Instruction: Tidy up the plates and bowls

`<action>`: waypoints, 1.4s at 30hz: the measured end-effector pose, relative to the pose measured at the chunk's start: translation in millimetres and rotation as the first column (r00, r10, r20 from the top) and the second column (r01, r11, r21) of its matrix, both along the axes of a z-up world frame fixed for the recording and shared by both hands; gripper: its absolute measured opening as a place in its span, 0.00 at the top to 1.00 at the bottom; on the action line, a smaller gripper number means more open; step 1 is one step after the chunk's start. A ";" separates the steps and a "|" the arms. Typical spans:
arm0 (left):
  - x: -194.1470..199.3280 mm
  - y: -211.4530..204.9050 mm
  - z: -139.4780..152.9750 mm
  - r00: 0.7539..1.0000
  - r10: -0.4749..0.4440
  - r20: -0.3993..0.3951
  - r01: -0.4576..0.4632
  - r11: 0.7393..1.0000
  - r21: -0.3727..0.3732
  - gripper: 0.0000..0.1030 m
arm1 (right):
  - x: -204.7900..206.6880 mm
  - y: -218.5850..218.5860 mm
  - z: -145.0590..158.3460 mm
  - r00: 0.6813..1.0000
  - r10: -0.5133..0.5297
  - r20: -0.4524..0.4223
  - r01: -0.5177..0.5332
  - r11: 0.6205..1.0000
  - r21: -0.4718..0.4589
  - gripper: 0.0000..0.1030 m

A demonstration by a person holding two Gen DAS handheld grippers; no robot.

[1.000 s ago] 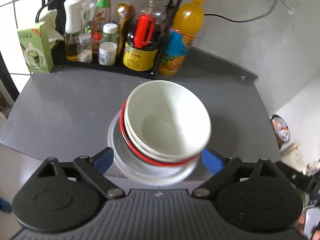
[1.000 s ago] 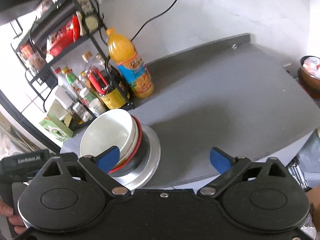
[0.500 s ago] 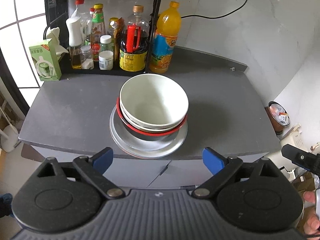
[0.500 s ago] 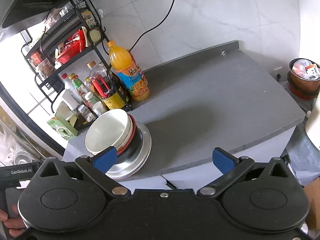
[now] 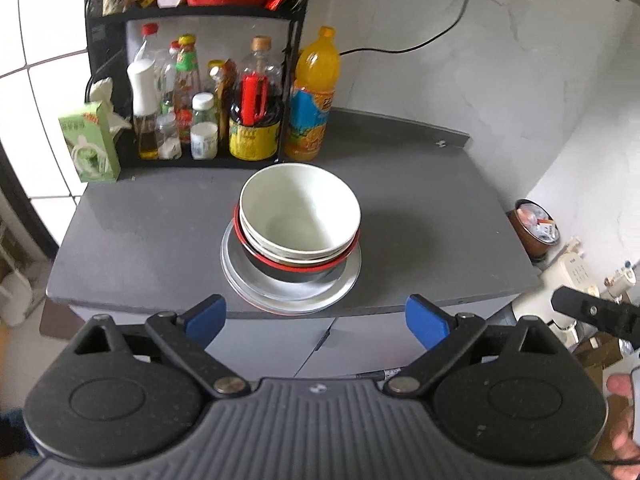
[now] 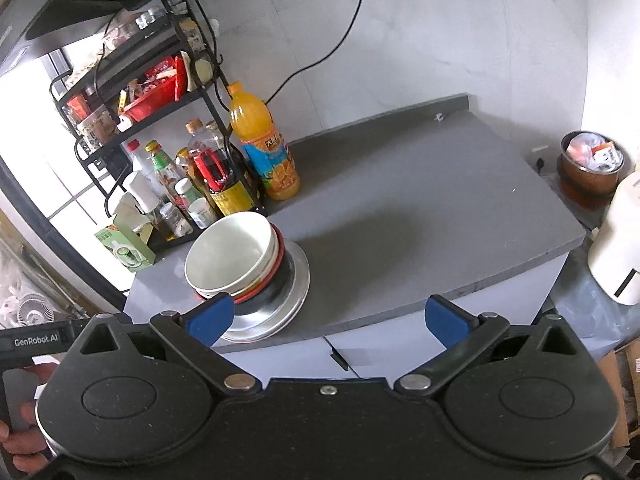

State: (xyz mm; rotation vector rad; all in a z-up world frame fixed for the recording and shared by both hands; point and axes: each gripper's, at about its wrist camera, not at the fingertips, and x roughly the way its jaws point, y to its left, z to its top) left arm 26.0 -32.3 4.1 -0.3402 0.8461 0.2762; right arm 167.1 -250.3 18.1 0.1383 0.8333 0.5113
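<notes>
Spreading wide with nothing between its blue pads, the left gripper hangs off the counter's front edge, short of the bowl stack; the right gripper is equally splayed and empty, also clear of the stack; white bowls sit nested in a red-rimmed black bowl, on silver plates; behind the stack stand an orange juice bottle and a condiment rack on the grey counter.

White bowl, red-rimmed black bowl, silver plate.
</notes>
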 end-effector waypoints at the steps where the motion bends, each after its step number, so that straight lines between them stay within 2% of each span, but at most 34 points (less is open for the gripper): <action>1: -3.6 1.2 2.8 1.000 -0.004 -0.006 0.005 1.000 0.015 0.07 | -3.1 2.6 1.7 1.000 -0.003 0.000 0.003 1.000 -0.001 0.00; 3: -11.2 2.5 9.6 1.000 -0.022 0.001 0.021 0.999 0.048 0.06 | -10.6 9.8 4.7 1.000 -0.025 -0.007 0.025 1.000 -0.011 0.00; 4: -16.1 4.2 13.3 0.999 -0.034 0.010 0.033 0.998 0.051 0.02 | -15.8 13.5 6.3 0.999 -0.032 -0.002 0.032 0.999 -0.016 0.00; 9: -34.0 13.3 26.9 0.996 -0.087 0.026 0.085 0.994 0.069 0.01 | -41.2 34.3 11.6 0.999 -0.049 0.006 0.049 0.998 -0.042 0.00; 14: -50.4 28.9 33.4 0.992 -0.121 0.045 0.118 0.991 0.059 0.01 | -63.1 48.8 17.8 0.997 -0.079 -0.012 0.079 0.997 -0.008 0.00; 23: -72.2 51.7 29.5 0.985 -0.168 0.041 0.165 0.985 0.054 0.01 | -100.3 68.2 21.2 0.992 -0.126 0.025 0.127 0.990 -0.053 0.00; 27: -79.0 53.3 25.2 0.980 -0.193 0.040 0.189 0.979 0.082 0.01 | -114.0 71.0 22.5 0.983 -0.171 0.068 0.175 0.983 -0.056 0.00; 31: -84.9 55.4 19.0 0.978 -0.207 0.040 0.205 0.977 0.053 0.01 | -123.5 73.6 24.7 0.979 -0.181 0.093 0.188 0.980 -0.065 0.00; 42: -95.1 51.7 14.9 0.974 -0.225 0.043 0.223 0.974 0.043 0.01 | -139.8 73.5 25.4 0.975 -0.197 0.099 0.205 0.975 -0.084 0.00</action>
